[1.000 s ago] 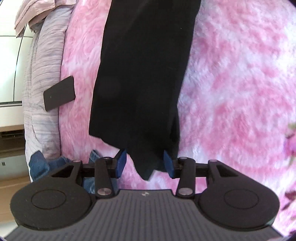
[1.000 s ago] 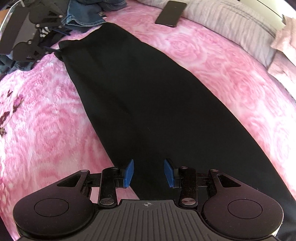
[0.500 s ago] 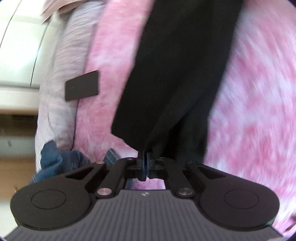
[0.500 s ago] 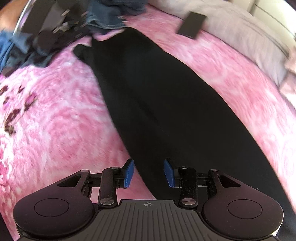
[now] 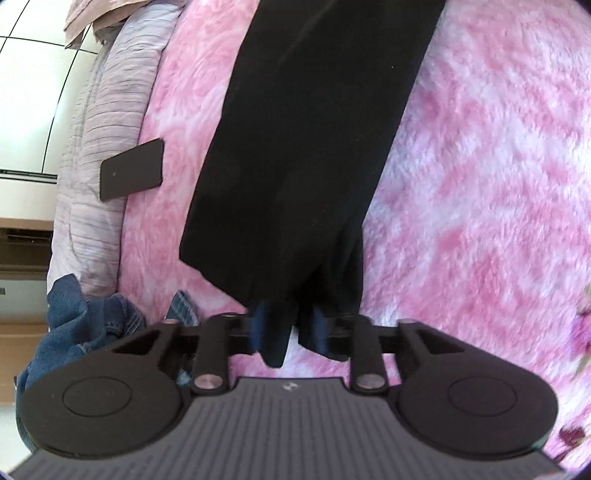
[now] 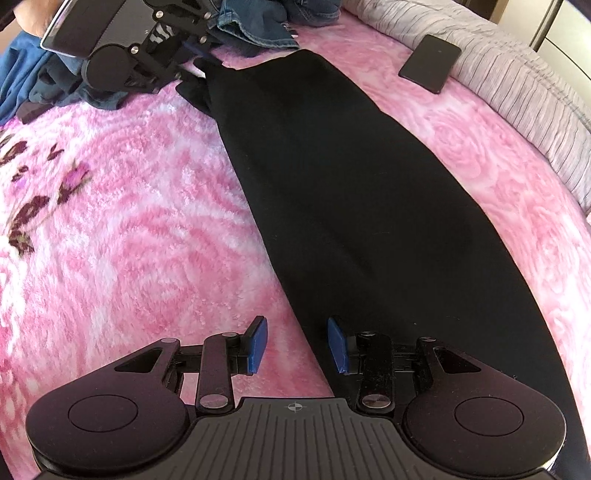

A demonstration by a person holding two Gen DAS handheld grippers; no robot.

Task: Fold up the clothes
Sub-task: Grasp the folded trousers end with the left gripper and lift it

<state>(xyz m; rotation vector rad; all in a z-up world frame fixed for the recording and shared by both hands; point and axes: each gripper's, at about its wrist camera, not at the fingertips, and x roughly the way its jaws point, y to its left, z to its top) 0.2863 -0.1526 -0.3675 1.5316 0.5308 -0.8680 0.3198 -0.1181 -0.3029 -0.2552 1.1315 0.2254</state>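
A long black garment [image 5: 306,147] lies flat on the fluffy pink blanket [image 5: 480,184]. Its near corner hangs between the blue pads of my left gripper [image 5: 286,328]. Those jaws are opening and the pads stand a little apart around the cloth. In the right wrist view the same garment [image 6: 351,206] runs away from me to the left gripper [image 6: 192,48] at its far corner. My right gripper [image 6: 297,343] is open just above the garment's left edge. One pad is over the pink blanket [image 6: 129,240] and the other over the black cloth, with nothing held.
A dark phone [image 5: 131,170] lies at the blanket's edge beside grey striped bedding [image 5: 99,147]; both also show in the right wrist view, phone [image 6: 430,68] and bedding [image 6: 517,85]. Crumpled jeans [image 6: 255,26] and a blue garment [image 6: 18,81] are heaped past the far corner.
The left jaws shut on the garment's corner half a second ago and have parted again. The right gripper slid left from over the black cloth to its left edge.
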